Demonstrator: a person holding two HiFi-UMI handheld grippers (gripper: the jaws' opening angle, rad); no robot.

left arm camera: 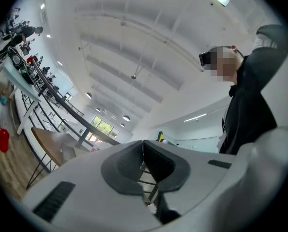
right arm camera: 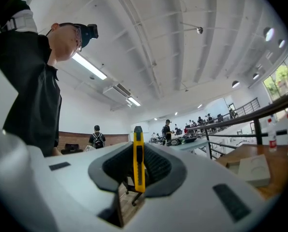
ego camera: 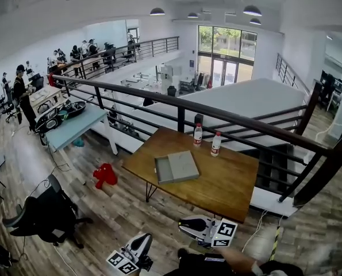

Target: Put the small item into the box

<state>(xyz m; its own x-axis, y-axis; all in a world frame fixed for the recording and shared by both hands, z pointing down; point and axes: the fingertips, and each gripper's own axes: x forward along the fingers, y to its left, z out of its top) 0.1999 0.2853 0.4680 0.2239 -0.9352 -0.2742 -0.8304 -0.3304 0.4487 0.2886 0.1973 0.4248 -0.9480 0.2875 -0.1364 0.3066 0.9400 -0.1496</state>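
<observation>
Yellow utility knife (right arm camera: 139, 162) stands upright, clamped in the right gripper (right arm camera: 137, 148).

Two bottles (ego camera: 198, 134) (ego camera: 216, 144), one box (ego camera: 177, 167), one table (ego camera: 228, 183), one yellow cutter (right arm camera: 138, 161)

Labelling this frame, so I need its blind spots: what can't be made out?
- Yellow cutter: lower end hidden inside the right hand-held gripper, right gripper view.
- Box: head view, too small to tell whether it is open.
- Bottles: head view, labels too small to read.
- Left hand-held gripper: partly cut off by head view's bottom edge.
</observation>
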